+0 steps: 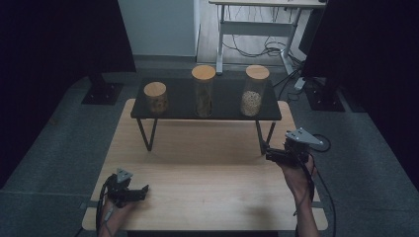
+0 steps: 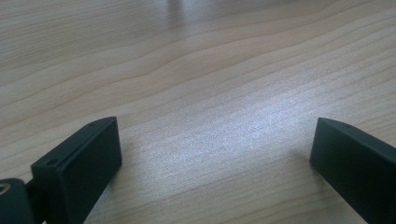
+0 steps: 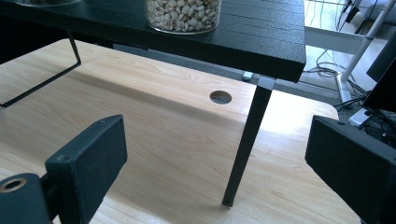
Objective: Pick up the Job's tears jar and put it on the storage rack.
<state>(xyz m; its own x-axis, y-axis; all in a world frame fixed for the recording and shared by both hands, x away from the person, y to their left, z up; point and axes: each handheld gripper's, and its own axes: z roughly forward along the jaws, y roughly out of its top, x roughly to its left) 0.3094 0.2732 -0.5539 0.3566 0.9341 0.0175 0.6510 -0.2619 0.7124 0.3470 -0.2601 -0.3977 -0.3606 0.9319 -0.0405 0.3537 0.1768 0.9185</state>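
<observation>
A big wooden bench (image 1: 207, 182) is seen from above. A black shelf (image 1: 222, 106) on thin legs is set across its far part. Three glass jars with round wooden lids are stood on the shelf: a short jar (image 1: 156, 98) at the left, a tall jar (image 1: 203, 91) in the middle, and a jar of pale beans (image 1: 253, 90) at the right. The right tool (image 1: 271, 155) is held near the shelf's right leg (image 3: 243, 144), its jaws spread wide with nothing between. The left tool (image 1: 143, 190) is held low over the bench's near left part, also spread wide and holding nothing.
</observation>
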